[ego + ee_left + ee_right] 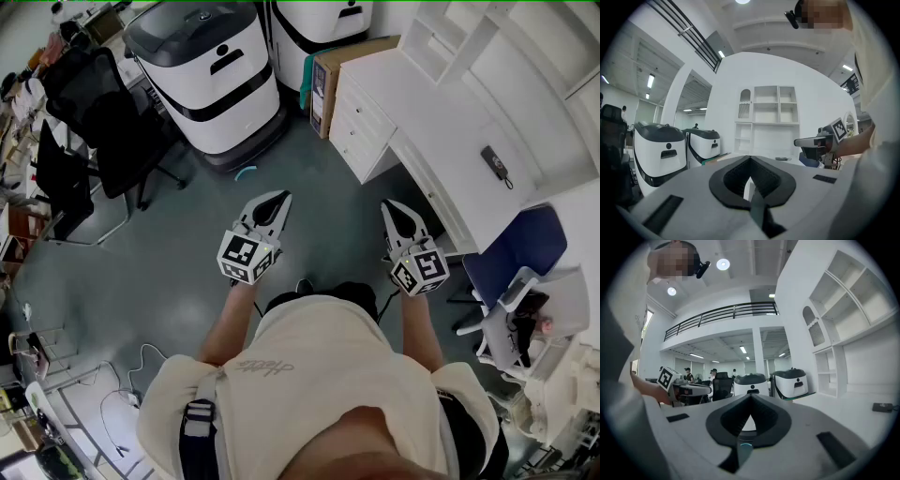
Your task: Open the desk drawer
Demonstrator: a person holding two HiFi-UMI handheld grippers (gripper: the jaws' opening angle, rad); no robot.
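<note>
The white desk [441,131] stands at the upper right, its stack of drawers [359,124] facing the grey floor; every drawer front looks flush. My left gripper [281,199] and right gripper [389,206] hang side by side in front of my body, over bare floor and well short of the drawers. Both are shut with nothing between the jaws. In the left gripper view my left gripper [750,158] points toward the desk's white shelf unit [766,112]. The right gripper view shows my right gripper [751,396] with the desk top [862,404] at its right.
Two white wheeled machines [206,70] and a cardboard box [323,80] stand left of the desk. Black office chairs [103,122] sit at the far left, a blue chair [520,244] at the right. A small dark device [495,164] lies on the desk.
</note>
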